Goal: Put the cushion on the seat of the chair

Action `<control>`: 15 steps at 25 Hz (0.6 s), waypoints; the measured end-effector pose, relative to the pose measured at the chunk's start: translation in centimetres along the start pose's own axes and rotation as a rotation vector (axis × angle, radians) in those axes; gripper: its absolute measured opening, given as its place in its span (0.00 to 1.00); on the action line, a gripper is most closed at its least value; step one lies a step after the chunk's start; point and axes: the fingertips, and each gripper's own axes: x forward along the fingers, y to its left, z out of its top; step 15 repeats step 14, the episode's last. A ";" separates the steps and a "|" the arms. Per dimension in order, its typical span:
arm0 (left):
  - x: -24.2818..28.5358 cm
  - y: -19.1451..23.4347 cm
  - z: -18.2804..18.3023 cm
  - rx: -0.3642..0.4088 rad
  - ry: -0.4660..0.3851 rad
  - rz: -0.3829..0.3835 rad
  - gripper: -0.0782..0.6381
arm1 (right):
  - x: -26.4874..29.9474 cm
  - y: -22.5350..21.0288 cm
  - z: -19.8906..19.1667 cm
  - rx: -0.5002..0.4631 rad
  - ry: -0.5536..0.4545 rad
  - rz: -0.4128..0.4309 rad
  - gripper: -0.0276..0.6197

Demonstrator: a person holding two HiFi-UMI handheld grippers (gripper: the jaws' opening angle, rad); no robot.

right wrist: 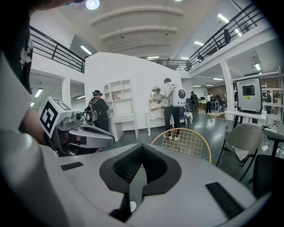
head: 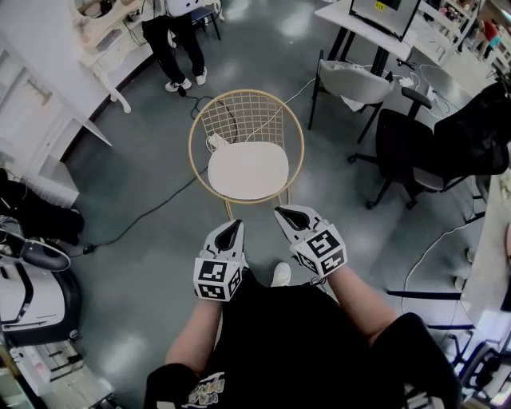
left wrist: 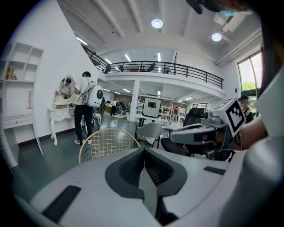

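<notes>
A cream cushion [head: 248,170] lies on the seat of a round gold wire chair [head: 246,120] straight ahead on the grey floor. Its mesh backrest [left wrist: 108,142] [right wrist: 186,142] rises above each gripper's body in both gripper views. My left gripper [head: 231,228] hovers just short of the chair's near rim, shut, nothing in it. Beside it, my right gripper [head: 289,214] is likewise shut and empty. Both sets of jaws are pressed together. Each gripper shows in the other's view: the right gripper [left wrist: 202,133] and the left gripper [right wrist: 80,135].
A grey office chair [head: 351,84] and a black one [head: 431,152] stand to the right by a desk [head: 375,24]. A person [head: 176,40] stands at the back left near a white dresser [head: 104,48]. A cable [head: 144,220] runs over the floor. Equipment [head: 32,279] sits at left.
</notes>
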 end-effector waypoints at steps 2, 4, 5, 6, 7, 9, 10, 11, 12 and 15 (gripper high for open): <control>0.0 0.0 0.1 -0.001 -0.001 0.001 0.13 | 0.0 0.0 0.0 0.000 0.001 0.001 0.06; -0.1 0.1 0.2 -0.001 -0.002 0.001 0.13 | 0.1 0.1 0.1 0.000 0.003 0.003 0.06; -0.1 0.1 0.2 0.000 -0.002 0.002 0.13 | 0.1 0.1 0.1 0.000 0.003 0.004 0.06; -0.1 0.2 0.2 0.000 -0.002 0.003 0.13 | 0.1 0.1 0.1 0.000 0.003 0.004 0.06; -0.1 0.2 0.2 0.000 -0.001 0.003 0.13 | 0.1 0.1 0.1 0.000 0.004 0.005 0.06; -0.1 0.2 0.0 -0.002 -0.001 0.005 0.13 | 0.1 0.2 -0.1 0.000 0.006 0.007 0.06; -0.1 0.1 0.0 -0.003 0.000 0.005 0.13 | 0.1 0.2 -0.2 0.000 0.007 0.008 0.06; -0.1 0.1 -0.1 -0.004 0.001 0.005 0.13 | 0.1 0.1 -0.3 0.001 0.008 0.008 0.06; 0.0 0.0 -0.1 -0.004 0.002 0.004 0.13 | 0.1 0.1 -0.3 0.001 0.008 0.008 0.06; 0.2 0.0 -0.1 -0.003 0.003 0.003 0.13 | 0.1 -0.1 -0.3 0.001 0.009 0.009 0.06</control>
